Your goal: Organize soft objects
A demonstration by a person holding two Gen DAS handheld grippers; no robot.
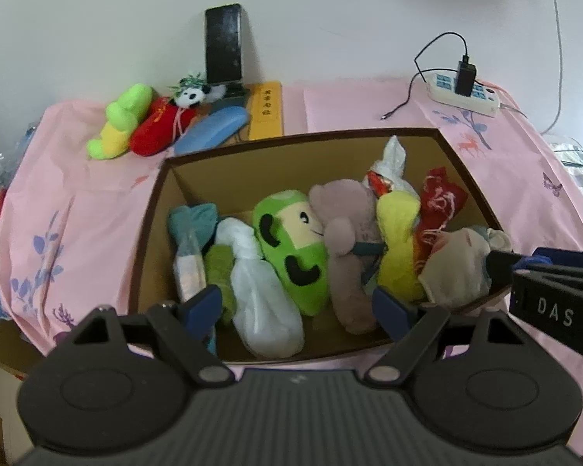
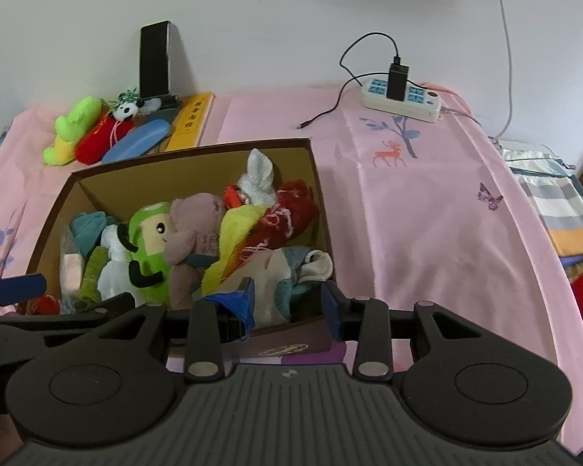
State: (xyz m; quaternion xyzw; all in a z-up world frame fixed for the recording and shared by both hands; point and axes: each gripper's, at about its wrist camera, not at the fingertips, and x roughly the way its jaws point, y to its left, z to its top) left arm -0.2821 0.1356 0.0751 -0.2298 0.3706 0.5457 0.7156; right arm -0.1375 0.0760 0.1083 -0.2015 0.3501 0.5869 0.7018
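Box [image 1: 151, 233] sat mid-table on the pink cloth [image 1: 77, 194], packed with soft stuff: green plush [image 1: 291, 248], mauve bear [image 1: 349, 240], white bag [image 1: 260, 295], yellow towel [image 1: 398, 248], red cloth [image 1: 441, 202]. Three more toys were outside it at the back left: lime plush [image 1: 122, 124], red plush [image 1: 159, 132], small panda [image 1: 190, 95], touching each other beside a blue case [image 1: 213, 128]. I read those as the leftovers. All looked light, squashy and non-fragile; I'd pinch mid-body where the stuffing bunches, not a limb or the panda's cord. Left gripper [image 1: 297, 303] hung over the box's near edge, jaws wide apart, nothing between them. Right gripper [image 2: 289, 303] was at the near right corner, jaws apart, straddling the grey-teal cloth [image 2: 287, 272]; whether its pads touched the cloth I couldn't tell, but it didn't look clamped. Left view showed the box's left floor and a teal plush [image 1: 194, 217] clearly; right view showed the table's bare right side, power strip [image 2: 402, 97] and the deer print [image 2: 388, 153], plus folded fabric past the table edge.
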